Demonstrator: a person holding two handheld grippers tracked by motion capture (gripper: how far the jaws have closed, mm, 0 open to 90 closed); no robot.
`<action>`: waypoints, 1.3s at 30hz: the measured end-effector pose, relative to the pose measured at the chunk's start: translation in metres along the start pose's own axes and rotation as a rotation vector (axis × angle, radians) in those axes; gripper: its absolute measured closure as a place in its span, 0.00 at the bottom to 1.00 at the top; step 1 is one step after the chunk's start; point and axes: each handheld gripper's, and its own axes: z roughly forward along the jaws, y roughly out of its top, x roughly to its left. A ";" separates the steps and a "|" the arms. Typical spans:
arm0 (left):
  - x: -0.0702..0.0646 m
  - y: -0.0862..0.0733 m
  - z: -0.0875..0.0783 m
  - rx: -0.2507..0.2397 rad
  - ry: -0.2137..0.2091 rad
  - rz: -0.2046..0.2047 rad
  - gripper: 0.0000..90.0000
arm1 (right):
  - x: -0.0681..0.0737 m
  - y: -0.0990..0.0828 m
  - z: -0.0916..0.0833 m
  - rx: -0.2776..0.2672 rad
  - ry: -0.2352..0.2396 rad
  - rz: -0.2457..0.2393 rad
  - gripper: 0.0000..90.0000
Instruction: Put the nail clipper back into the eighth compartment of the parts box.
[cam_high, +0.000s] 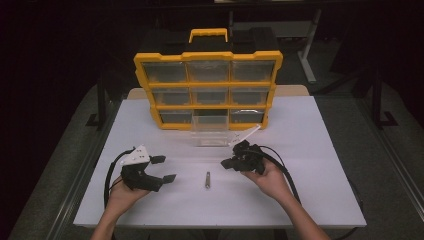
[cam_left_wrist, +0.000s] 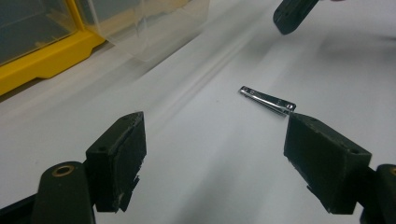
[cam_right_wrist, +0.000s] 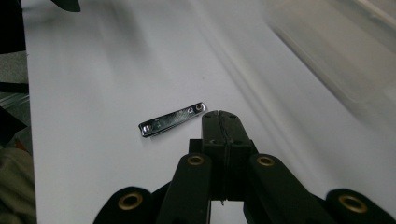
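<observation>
A small shiny metal clipper (cam_high: 207, 179) lies flat on the white table (cam_high: 310, 165), between my two grippers. My left gripper (cam_high: 165, 169) rests at the left with its jaws wide apart and nothing between them. In the left gripper view the clipper (cam_left_wrist: 267, 100) lies just beyond the left gripper (cam_left_wrist: 215, 158), close to its right-hand jaw. My right gripper (cam_high: 226, 163) is shut with its pads pressed together on nothing. In the right gripper view the clipper (cam_right_wrist: 172, 119) lies just left of the right gripper (cam_right_wrist: 222, 123), apart from it.
A yellow parts organizer (cam_high: 207, 90) with clear drawers stands upright at the back of the table. One clear drawer (cam_high: 210, 131) sits pulled out on the table before it, just beyond the right gripper. The table's edges run close on both sides.
</observation>
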 end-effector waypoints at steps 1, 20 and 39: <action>0.000 0.000 0.000 0.002 0.000 0.000 0.23 | 0.000 0.000 0.003 0.003 0.002 0.002 0.98; 0.001 0.000 -0.002 -0.008 -0.007 -0.005 0.23 | 0.002 0.006 0.058 0.072 0.005 0.005 0.98; 0.001 0.000 -0.001 -0.014 -0.017 -0.004 0.24 | 0.006 0.020 0.077 0.073 0.027 -0.051 0.98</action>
